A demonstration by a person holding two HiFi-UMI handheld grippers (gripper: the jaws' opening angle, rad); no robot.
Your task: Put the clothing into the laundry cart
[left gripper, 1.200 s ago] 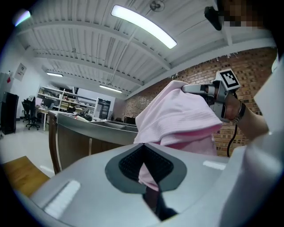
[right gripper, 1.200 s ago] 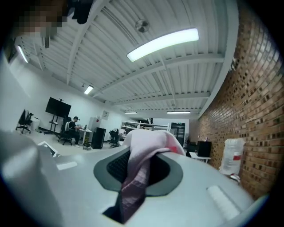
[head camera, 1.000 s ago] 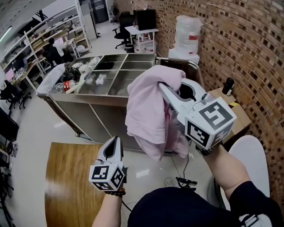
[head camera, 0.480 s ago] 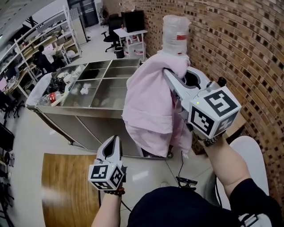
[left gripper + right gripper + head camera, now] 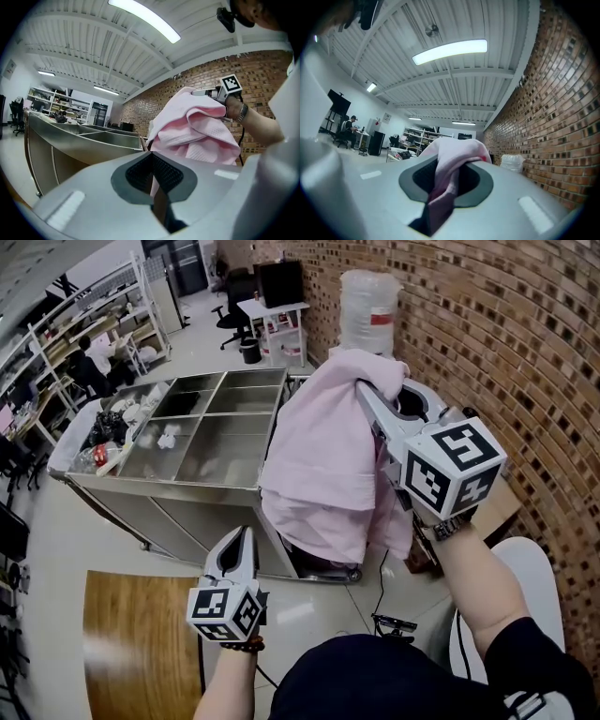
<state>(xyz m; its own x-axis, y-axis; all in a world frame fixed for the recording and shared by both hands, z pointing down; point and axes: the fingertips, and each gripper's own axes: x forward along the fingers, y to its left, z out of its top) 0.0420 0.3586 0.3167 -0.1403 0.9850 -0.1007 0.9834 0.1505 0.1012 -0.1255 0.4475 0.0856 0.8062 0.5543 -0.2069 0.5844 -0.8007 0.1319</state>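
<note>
A pale pink garment [image 5: 319, 465] hangs in loose folds from my right gripper [image 5: 364, 388], which is shut on its top edge; pink cloth fills the gap between the pads [image 5: 445, 164]. The garment dangles in the air beside the near right corner of the steel laundry cart [image 5: 169, 486], whose several open compartments face up. My left gripper [image 5: 246, 538] is low in front of the cart, shut with nothing in it. In the left gripper view its closed jaws [image 5: 151, 157] point at the garment [image 5: 197, 131], the right gripper [image 5: 206, 93] and the cart's side [image 5: 84, 140].
Bottles and clutter [image 5: 112, 427] fill the cart's far left compartments. A brick wall [image 5: 525, 352] runs along the right, with a plastic-wrapped roll [image 5: 367, 310] at its foot. A wooden tabletop [image 5: 131, 643] lies at lower left, a cable [image 5: 394, 622] on the floor, a white seat [image 5: 525, 568] at right.
My right gripper has carried the pink garment a little higher and toward the cart's right end. The view has shifted with it. My left gripper has hardly moved.
</note>
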